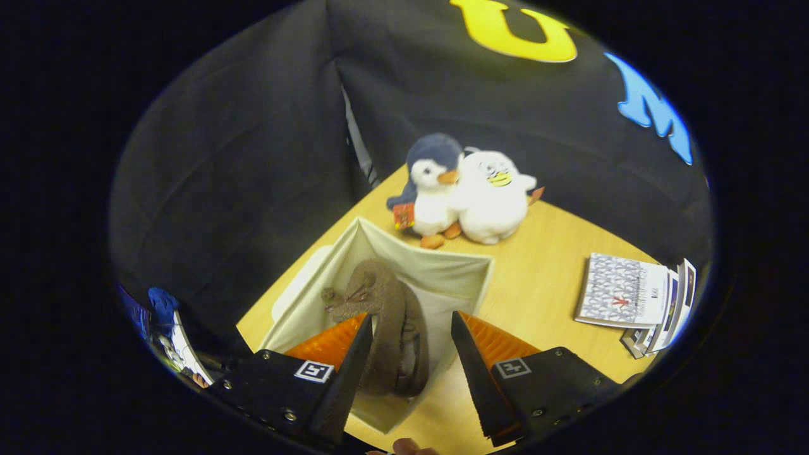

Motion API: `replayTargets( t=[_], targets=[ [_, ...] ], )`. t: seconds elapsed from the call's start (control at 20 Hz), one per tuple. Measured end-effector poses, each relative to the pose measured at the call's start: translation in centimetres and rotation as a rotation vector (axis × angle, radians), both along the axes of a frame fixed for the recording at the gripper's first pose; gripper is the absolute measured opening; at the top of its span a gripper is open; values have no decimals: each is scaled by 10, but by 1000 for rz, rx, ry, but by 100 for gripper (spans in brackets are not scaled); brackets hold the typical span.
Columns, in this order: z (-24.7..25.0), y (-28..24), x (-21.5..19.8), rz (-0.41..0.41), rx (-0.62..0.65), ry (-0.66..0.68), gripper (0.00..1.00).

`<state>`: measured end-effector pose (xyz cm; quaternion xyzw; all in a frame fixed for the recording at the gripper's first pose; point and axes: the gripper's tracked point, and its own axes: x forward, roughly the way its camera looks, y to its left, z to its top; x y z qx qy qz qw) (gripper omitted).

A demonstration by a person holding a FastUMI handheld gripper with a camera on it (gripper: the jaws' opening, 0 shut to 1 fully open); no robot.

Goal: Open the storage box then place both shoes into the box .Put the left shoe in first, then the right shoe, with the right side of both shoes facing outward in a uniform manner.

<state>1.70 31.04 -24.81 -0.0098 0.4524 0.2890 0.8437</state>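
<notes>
A beige fabric storage box stands open on the wooden table. Inside it lie brown shoes, on their sides and pressed close together; they look like two, one behind the other. My gripper hovers over the box, open, with the shoes showing in the gap between the fingers. Neither finger touches a shoe. The left finger covers the box's near left part, and the right finger reaches over its right wall. A pale flap, perhaps the lid, hangs off the box's left side.
Two plush penguins sit just beyond the box's far corner. A stack of booklets lies on the table to the right. A fingertip shows below the fingers. Black cloth walls close in behind and on the left.
</notes>
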Motion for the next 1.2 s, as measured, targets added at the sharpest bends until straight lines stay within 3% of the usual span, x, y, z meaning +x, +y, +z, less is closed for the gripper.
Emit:
replayTargets(
  t=[0.15,0.4,0.6,0.7,0.75,1.2],
  targets=[
    [69,-77,25,-172,66,-166,78],
    [160,-204,48,-427,36,-463,77],
    [221,-271,50,-572,-4,-704,77],
    [233,-284,46,-629,-1,-759,90],
    [231,-287,49,-642,5,-765,97],
    [237,-259,49,-582,-16,-778,97]
  ],
)
